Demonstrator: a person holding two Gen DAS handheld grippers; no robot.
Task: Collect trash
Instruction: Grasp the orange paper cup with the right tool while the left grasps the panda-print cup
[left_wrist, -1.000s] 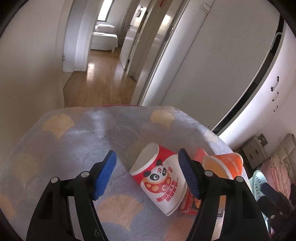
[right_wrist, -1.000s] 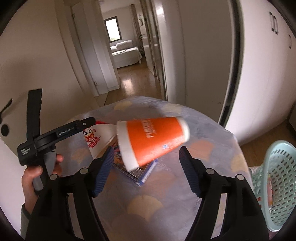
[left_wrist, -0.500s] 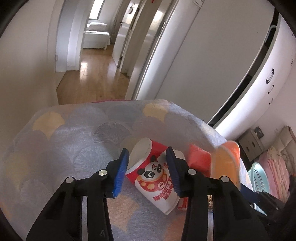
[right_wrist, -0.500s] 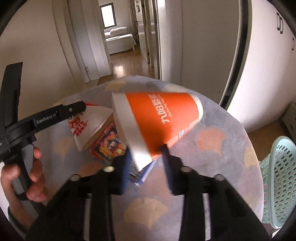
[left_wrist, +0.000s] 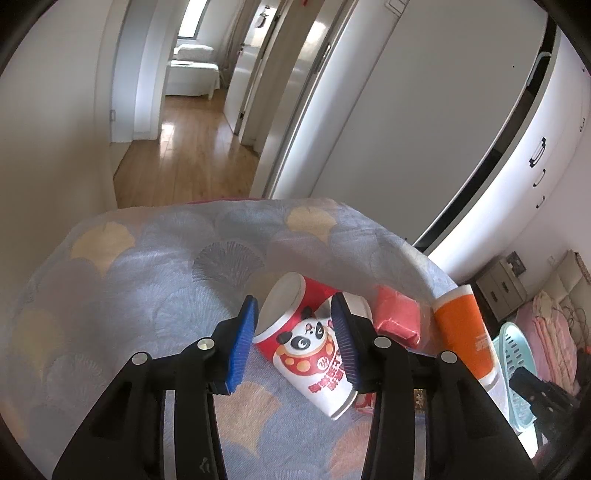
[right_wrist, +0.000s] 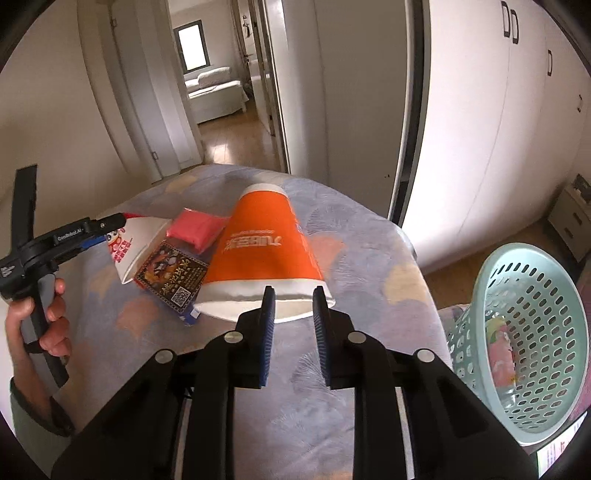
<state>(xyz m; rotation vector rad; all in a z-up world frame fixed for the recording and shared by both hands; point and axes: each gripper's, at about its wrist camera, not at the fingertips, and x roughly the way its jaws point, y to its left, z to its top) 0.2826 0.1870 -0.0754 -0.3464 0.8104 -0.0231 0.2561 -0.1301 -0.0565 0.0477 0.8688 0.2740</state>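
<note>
Both cups pinched, either could be slipping

Left hand-held gripper (left_wrist: 293, 339) is squeezing the panda cup (left_wrist: 308, 345); right hand-held gripper (right_wrist: 293, 317) is nipping the orange cup (right_wrist: 264, 254) rim, which may be crumpling loose.

A red-and-white panda cup (left_wrist: 314, 347) lies on its side on the bench (left_wrist: 140, 280). An orange paper cup (right_wrist: 264, 254) is tilted, its white rim nearest the camera. Beside them lie a pink packet (right_wrist: 195, 229) and a printed snack wrapper (right_wrist: 171, 275).
</note>
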